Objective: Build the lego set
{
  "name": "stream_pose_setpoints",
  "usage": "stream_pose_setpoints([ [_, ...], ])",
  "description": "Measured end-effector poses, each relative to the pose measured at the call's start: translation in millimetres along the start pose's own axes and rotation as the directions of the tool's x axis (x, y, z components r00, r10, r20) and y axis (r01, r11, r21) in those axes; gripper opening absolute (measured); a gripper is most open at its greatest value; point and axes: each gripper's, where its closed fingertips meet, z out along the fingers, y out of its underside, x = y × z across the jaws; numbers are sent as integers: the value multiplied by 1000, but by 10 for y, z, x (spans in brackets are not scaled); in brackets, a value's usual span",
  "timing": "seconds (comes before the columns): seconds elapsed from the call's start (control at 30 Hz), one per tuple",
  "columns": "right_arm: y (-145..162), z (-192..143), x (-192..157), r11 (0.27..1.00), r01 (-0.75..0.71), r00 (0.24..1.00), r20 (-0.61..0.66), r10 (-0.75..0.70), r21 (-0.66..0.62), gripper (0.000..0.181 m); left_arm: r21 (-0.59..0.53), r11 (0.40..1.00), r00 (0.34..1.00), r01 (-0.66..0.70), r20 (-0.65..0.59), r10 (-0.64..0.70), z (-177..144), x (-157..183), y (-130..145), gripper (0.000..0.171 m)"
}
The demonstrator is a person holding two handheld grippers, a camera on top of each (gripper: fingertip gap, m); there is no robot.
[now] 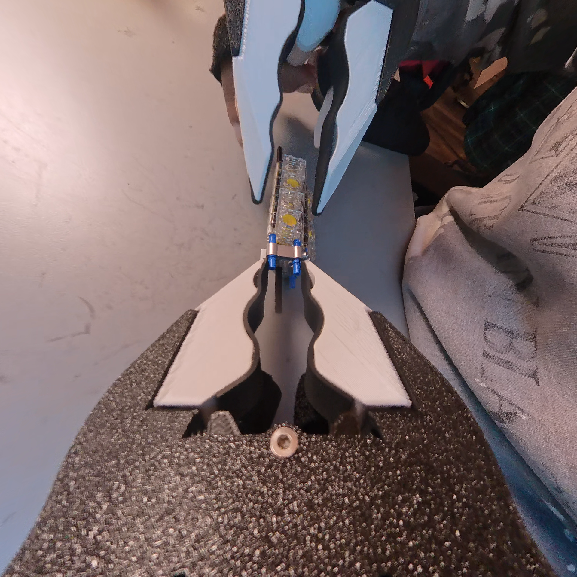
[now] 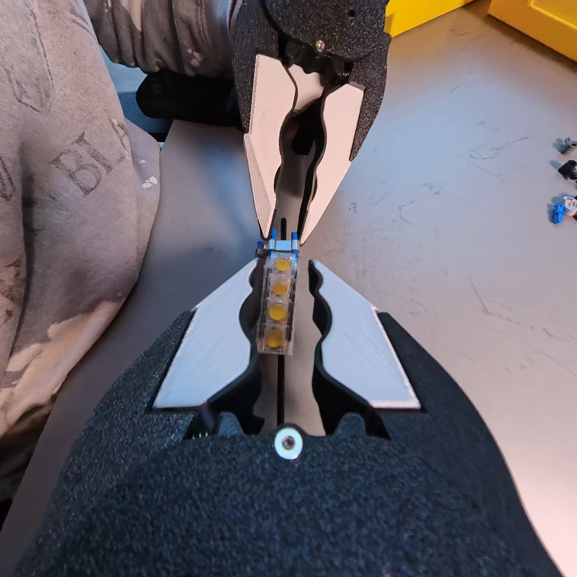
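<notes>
A pale, scuffed surface (image 2: 437, 218) was seen beneath both tools, with a printed grey garment (image 2: 62, 187) at one side and a yellow bin (image 2: 530, 25) at the far edge. The left claw (image 1: 282, 265) was clamped on the grey end, fitted with blue pins (image 1: 271, 260), of a clear brick strip with yellow studs (image 1: 288, 199), which was held above the surface. The right claw (image 2: 282, 265) was spread apart around the strip's free end, one finger close beside it, no grip made. A few small loose pieces (image 2: 565, 187) were left well apart on the surface, unattached.
</notes>
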Motion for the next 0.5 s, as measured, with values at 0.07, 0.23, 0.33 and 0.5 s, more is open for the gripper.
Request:
stream_pose_setpoints([
  [0.07,97,-62,-6,997,-17,1000,5,17,-75,35,0,1000,1000,1,1,-1,3,0,-2,19],
  [0.23,298,-53,-74,983,-39,999,15,43,-181,23,-3,1000,1000,-14,5,14,30,22,-11,18],
  [0.33,300,-17,-92,986,-41,998,49,50,-164,23,-6,1000,1000,-30,7,30,36,28,-13,18],
  [0.5,271,6,-88,990,2,995,95,11,-140,21,-6,998,998,-60,1,60,41,47,-15,17],
])
